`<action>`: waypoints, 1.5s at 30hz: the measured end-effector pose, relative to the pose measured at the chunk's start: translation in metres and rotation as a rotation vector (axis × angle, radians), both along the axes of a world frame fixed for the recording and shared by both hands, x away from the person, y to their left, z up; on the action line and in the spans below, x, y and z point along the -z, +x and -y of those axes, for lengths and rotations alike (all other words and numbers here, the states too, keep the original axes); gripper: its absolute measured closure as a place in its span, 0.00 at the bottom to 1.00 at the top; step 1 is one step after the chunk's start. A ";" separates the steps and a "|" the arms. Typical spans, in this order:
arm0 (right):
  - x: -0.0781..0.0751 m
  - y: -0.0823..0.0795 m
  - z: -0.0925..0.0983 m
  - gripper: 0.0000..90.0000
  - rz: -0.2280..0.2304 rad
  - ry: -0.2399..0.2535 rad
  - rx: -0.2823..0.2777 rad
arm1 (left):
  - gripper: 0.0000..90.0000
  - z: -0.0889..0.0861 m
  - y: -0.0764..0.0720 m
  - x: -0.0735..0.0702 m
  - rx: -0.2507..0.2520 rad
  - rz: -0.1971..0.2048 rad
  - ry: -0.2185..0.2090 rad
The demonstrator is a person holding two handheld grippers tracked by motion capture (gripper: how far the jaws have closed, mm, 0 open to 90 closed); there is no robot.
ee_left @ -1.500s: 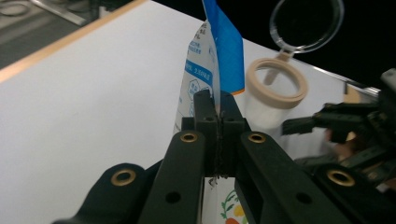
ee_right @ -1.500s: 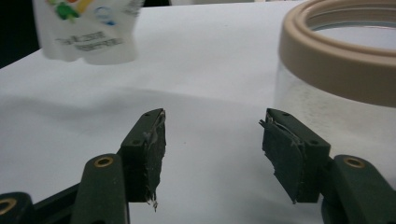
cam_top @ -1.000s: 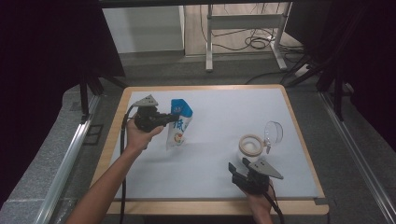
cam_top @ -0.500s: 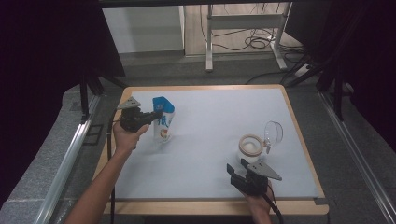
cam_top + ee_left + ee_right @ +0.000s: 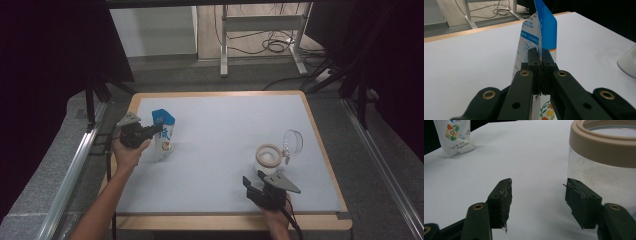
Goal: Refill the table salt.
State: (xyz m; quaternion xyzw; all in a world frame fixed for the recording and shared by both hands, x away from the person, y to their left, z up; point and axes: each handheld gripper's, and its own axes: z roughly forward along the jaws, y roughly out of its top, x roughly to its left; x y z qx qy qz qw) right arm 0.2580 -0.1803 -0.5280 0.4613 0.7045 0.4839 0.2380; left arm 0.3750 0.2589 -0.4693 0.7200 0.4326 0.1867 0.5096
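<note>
A blue and white pouch (image 5: 165,142) with a fruit print stands upright at the left of the white table (image 5: 225,120), its bottom on the surface. My left gripper (image 5: 158,129) is shut on the pouch's upper edge (image 5: 544,27), with the jaws (image 5: 540,56) pressed together on the thin film. At the right stands a glass jar (image 5: 269,157) with a beige rim, its hinged glass lid (image 5: 293,141) swung open. My right gripper (image 5: 255,179) rests just in front of the jar, open. In the right gripper view the jar (image 5: 604,167) rises right behind the right pad (image 5: 582,205), and nothing lies between the pads.
A wooden frame (image 5: 220,93) borders the table. Aluminium rails (image 5: 70,170) run along both sides. Behind the table are a metal stand (image 5: 260,22) and cables on the floor. Black curtains hang left and right. The middle of the table is bare white surface.
My left gripper has carried the pouch to the left and lower, and it now stands on the table near the left edge. The right gripper and jar have stayed put.
</note>
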 end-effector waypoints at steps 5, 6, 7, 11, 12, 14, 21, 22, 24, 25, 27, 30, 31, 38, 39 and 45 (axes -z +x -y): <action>-0.001 0.000 0.000 0.43 0.000 0.004 0.001 | 0.95 -0.003 -0.003 0.007 -0.009 0.002 0.003; -0.001 0.000 0.001 0.43 0.000 0.004 0.001 | 0.94 -0.004 -0.003 0.009 -0.009 0.002 -0.005; -0.001 0.000 0.001 0.43 0.000 0.003 0.003 | 0.94 -0.004 -0.002 0.010 -0.006 0.004 -0.010; -0.001 0.001 0.002 0.43 -0.004 0.007 0.007 | 0.92 -0.002 0.003 0.009 -0.008 0.008 -0.015; -0.001 0.001 0.002 0.43 -0.002 0.008 0.008 | 0.90 -0.001 0.006 0.009 -0.006 0.005 -0.022; -0.001 0.000 0.002 0.43 0.000 0.007 0.009 | 0.87 0.000 0.007 0.008 -0.007 0.004 -0.017; -0.001 0.000 0.002 0.43 0.001 0.005 0.010 | 0.81 0.000 0.015 0.008 -0.023 -0.016 -0.004; -0.001 -0.001 0.002 0.43 0.001 0.008 0.010 | 0.80 -0.001 0.016 0.008 -0.025 -0.018 -0.002; -0.002 -0.001 0.002 0.43 0.006 0.009 0.009 | 0.80 -0.002 0.019 0.010 -0.030 -0.029 0.004; -0.002 -0.001 0.002 0.43 0.008 0.009 0.011 | 0.81 -0.002 0.022 0.012 -0.036 -0.041 0.010; -0.002 -0.001 0.002 0.43 0.008 0.012 0.011 | 0.86 -0.003 0.026 0.014 -0.039 -0.059 0.014; -0.002 -0.002 0.002 0.43 0.010 0.011 0.010 | 0.94 -0.002 0.028 0.015 -0.040 -0.062 0.015; -0.002 -0.002 0.003 0.43 0.012 0.012 0.011 | 0.97 -0.002 0.028 0.015 -0.040 -0.063 0.019; -0.002 -0.003 0.003 0.43 0.014 0.016 0.015 | 1.00 0.001 0.018 0.012 -0.049 -0.046 0.052; -0.002 -0.003 0.002 0.43 0.019 0.012 0.014 | 1.00 0.002 0.013 0.013 -0.050 -0.039 0.065; -0.002 -0.004 0.002 0.43 0.019 0.009 0.008 | 1.00 0.000 -0.016 0.015 -0.044 -0.006 0.103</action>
